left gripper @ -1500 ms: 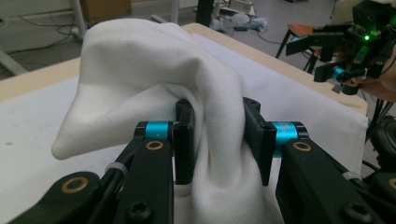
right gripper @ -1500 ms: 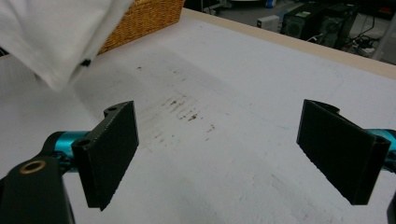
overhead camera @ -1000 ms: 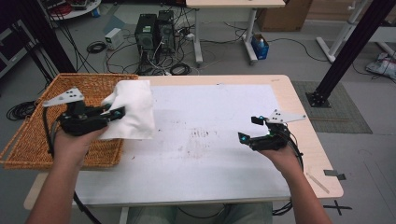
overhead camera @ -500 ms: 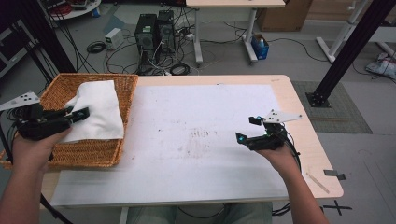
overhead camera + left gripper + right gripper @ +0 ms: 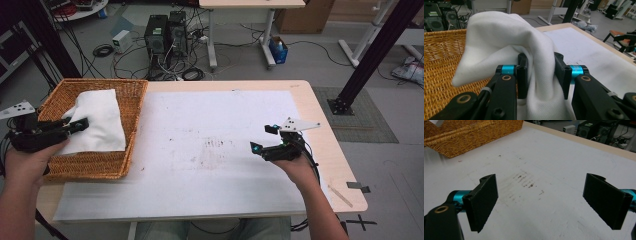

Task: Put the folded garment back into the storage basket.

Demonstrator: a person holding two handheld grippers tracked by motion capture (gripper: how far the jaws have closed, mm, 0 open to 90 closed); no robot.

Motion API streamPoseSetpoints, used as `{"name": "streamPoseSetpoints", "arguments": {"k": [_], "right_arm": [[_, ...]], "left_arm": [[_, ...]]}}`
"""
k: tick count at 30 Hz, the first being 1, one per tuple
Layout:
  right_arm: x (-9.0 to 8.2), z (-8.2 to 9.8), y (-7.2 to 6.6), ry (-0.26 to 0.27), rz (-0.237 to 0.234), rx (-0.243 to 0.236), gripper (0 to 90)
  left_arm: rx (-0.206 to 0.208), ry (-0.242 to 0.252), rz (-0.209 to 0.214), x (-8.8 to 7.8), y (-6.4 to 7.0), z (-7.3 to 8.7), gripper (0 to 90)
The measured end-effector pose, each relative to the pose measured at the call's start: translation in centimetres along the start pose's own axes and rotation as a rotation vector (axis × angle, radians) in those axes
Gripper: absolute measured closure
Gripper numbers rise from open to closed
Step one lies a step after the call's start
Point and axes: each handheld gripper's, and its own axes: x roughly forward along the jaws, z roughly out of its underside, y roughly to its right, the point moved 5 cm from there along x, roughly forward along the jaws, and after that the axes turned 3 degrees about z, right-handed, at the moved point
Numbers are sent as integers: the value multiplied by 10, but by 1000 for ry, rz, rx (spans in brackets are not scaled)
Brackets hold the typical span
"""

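Note:
A white cloth (image 5: 99, 121) lies folded over the wicker basket (image 5: 95, 165) at the table's left. My left gripper (image 5: 75, 125) is shut on the cloth's near edge, over the basket's left side. In the left gripper view the cloth (image 5: 506, 42) bunches between the two black jaws of the left gripper (image 5: 540, 75), which press into it from both sides. My right gripper (image 5: 264, 138) hovers over the right part of the white table cover (image 5: 210, 115), open with nothing in it. In the right gripper view the right gripper (image 5: 541, 197) has its jaws wide apart above the stained cover.
The basket (image 5: 469, 135) stands at the table's left end, partly over the white cover. Dark smudges (image 5: 212, 145) mark the cover's middle. Beyond the table lie computer towers (image 5: 165, 35), cables and a second desk. A black frame post (image 5: 370, 50) stands at the right.
My left gripper has carried the white cloth leftward from the basket's right rim to over the basket. The right gripper has stayed in place, open.

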Motion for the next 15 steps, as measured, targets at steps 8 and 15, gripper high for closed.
{"name": "streamPoseSetpoints", "arguments": {"k": [8, 15], "right_arm": [[0, 0, 1, 1, 4, -4, 133], [-1, 0, 0, 8, 3, -5, 133]], "left_arm": [[-12, -8, -52, 2, -19, 10, 544], [-106, -34, -183, 7, -52, 34, 250]]}}
